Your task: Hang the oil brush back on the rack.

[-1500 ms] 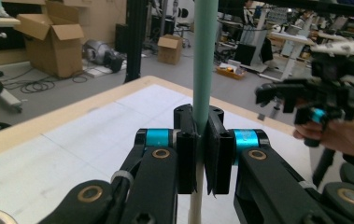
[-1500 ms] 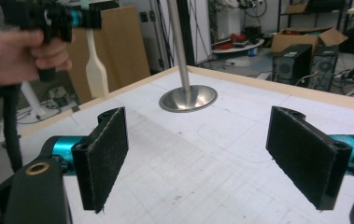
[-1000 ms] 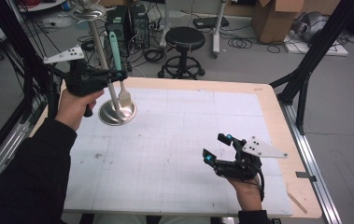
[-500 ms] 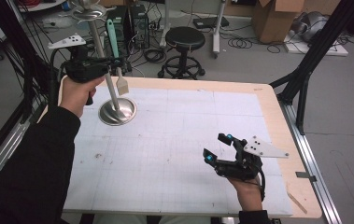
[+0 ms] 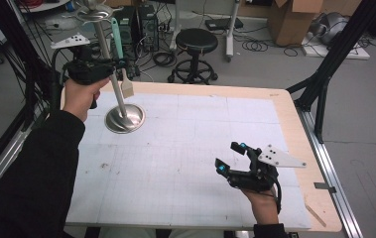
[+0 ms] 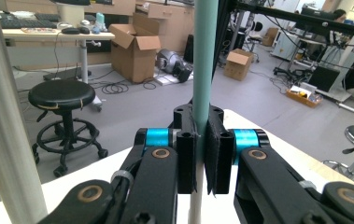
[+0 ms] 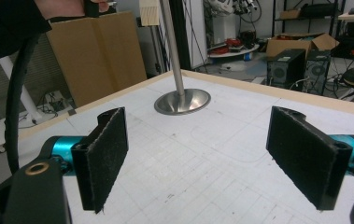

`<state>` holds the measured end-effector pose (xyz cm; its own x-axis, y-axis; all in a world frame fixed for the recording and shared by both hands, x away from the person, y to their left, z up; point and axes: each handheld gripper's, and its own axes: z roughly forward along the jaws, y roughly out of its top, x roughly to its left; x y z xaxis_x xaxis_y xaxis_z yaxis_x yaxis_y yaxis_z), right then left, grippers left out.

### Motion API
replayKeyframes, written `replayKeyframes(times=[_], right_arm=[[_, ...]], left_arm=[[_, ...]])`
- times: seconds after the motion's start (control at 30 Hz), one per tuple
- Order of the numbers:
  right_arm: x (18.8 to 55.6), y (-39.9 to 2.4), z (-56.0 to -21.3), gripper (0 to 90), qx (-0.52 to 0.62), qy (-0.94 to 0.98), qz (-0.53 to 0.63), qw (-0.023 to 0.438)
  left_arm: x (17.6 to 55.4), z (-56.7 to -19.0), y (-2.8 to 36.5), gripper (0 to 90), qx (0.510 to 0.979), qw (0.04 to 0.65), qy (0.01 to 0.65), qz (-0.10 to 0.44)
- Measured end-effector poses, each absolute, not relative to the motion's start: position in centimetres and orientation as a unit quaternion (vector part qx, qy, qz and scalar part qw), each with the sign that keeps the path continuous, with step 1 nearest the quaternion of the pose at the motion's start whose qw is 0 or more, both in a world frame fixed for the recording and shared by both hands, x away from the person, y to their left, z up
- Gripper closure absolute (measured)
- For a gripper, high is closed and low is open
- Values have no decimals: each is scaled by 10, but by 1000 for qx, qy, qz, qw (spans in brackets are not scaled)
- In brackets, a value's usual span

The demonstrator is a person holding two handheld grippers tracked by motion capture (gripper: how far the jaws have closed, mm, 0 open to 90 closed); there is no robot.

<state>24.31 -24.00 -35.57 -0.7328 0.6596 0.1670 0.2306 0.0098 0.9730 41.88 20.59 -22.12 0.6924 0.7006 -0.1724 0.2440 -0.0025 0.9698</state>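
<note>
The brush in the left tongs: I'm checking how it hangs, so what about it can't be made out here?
- Brush top: high view, hidden behind the stand's top ring.
- Bristles: right gripper view, cut off by the top edge.
- Bristles: left gripper view, hidden below the left tongs.

White gridded table [image 5: 185,163] with wooden rim, steel stand [image 5: 124,119] on it

The metal stand [image 5: 121,106] rose from its round base at the table's [image 5: 284,114] far-left corner — the one upright obstacle on the white mat [image 5: 185,148]. The left gripper [image 5: 107,69] hung just beside its pole, holding a spatula [image 5: 120,59]. From the base across to the right gripper [image 5: 231,157] the mat lay flat and passable.
</note>
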Motion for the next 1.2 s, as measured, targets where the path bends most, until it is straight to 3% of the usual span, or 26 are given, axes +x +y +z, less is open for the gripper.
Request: replayKeyframes(times=[1.2], right_arm=[[241,-242,-354,198,325,688,627,170]], left_arm=[[420,-222,209,840,686,605,353,198]])
